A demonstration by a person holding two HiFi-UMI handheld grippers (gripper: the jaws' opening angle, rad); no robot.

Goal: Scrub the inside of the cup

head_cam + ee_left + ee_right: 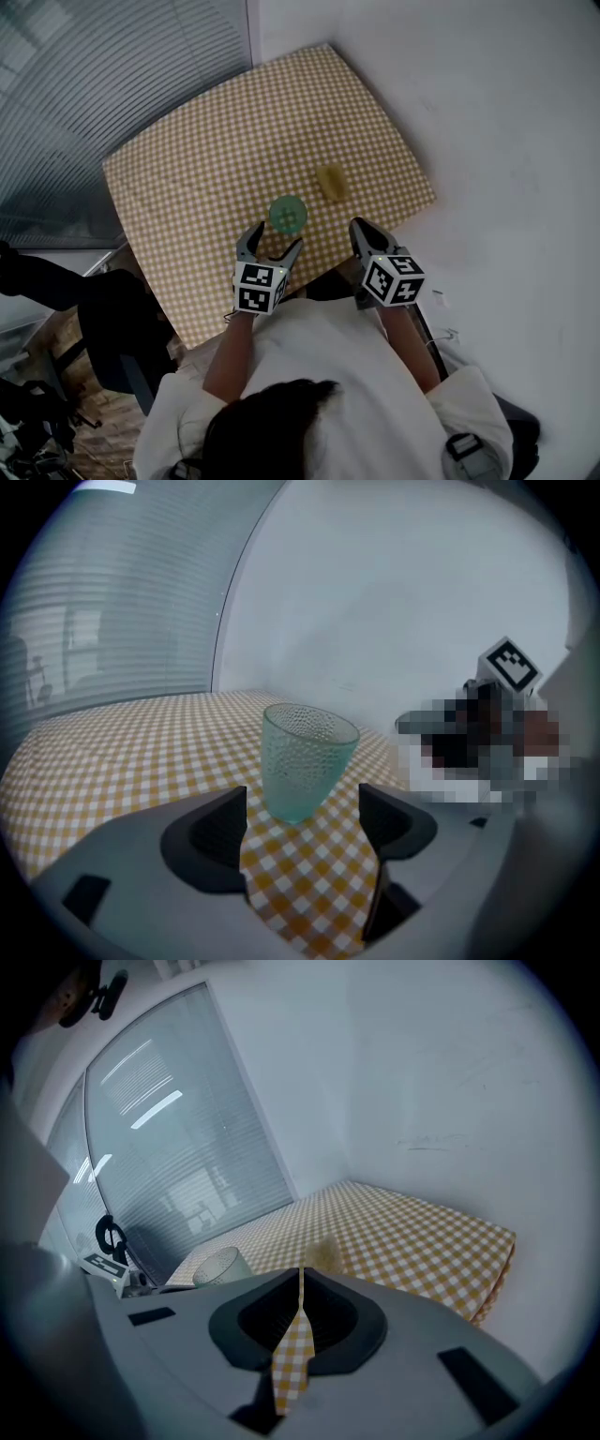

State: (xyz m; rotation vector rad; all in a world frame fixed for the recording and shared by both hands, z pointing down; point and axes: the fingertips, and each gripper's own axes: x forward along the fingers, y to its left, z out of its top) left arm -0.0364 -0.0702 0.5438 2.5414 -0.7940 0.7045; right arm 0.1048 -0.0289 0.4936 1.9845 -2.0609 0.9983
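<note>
A pale green dimpled glass cup (pixel 288 214) (pixel 305 761) stands upright on the yellow-checked tablecloth (pixel 216 141), near its front edge. My left gripper (pixel 275 239) (pixel 305 813) is open just in front of the cup; its jaws stand wide on either side of the cup's base, and neither touches it. A yellow sponge (pixel 329 182) lies on the cloth to the cup's right. My right gripper (pixel 360 228) (pixel 300 1279) is shut and empty, short of the sponge (pixel 323 1252), which peeks over its jaws. The cup (pixel 222 1266) shows at the left of the right gripper view.
The table stands in a corner, with window blinds (pixel 84 84) on the left and a white wall (pixel 497 122) on the right. A black chair (pixel 117 337) sits at the lower left. The table's front edge (pixel 319 277) runs close under both grippers.
</note>
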